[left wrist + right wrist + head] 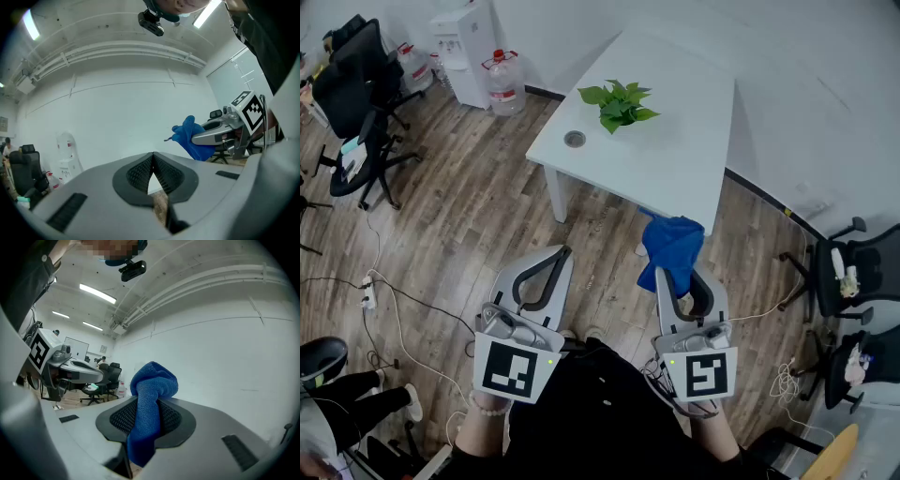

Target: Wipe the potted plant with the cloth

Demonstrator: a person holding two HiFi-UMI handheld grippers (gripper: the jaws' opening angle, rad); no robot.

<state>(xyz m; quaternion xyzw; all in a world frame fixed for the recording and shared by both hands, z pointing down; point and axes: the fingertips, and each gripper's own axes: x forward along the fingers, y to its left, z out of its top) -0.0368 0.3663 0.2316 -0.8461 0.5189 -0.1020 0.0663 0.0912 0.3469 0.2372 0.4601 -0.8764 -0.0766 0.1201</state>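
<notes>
Ahead of both claws, in the head view, the potted plant [619,103] stands on the white tabletop [675,169], well apart from them, with nothing touching it. The right claw [680,274] is clamped on the blue cloth [673,242], which bunches out past its tips toward the near edge of the tabletop. The left claw [565,251] is beside it over the wooden floor [459,216], jaws together.

From the left claw view, the jaws meet at their tips with nothing between them. Off to this claw's right, the other claw carries the cloth [190,136]. No plant shows here.

From the right claw view, the cloth [152,380] is pinched between the ribbed pads [173,417]. A wad of it rises beyond the tips and a tail hangs down toward the camera. The plant is not in this view either.

Judging from this, the cloth is already in hand, so that part is done. Wiping has not begun. What is left is to carry the cloth forward to the plant and wipe it.
</notes>
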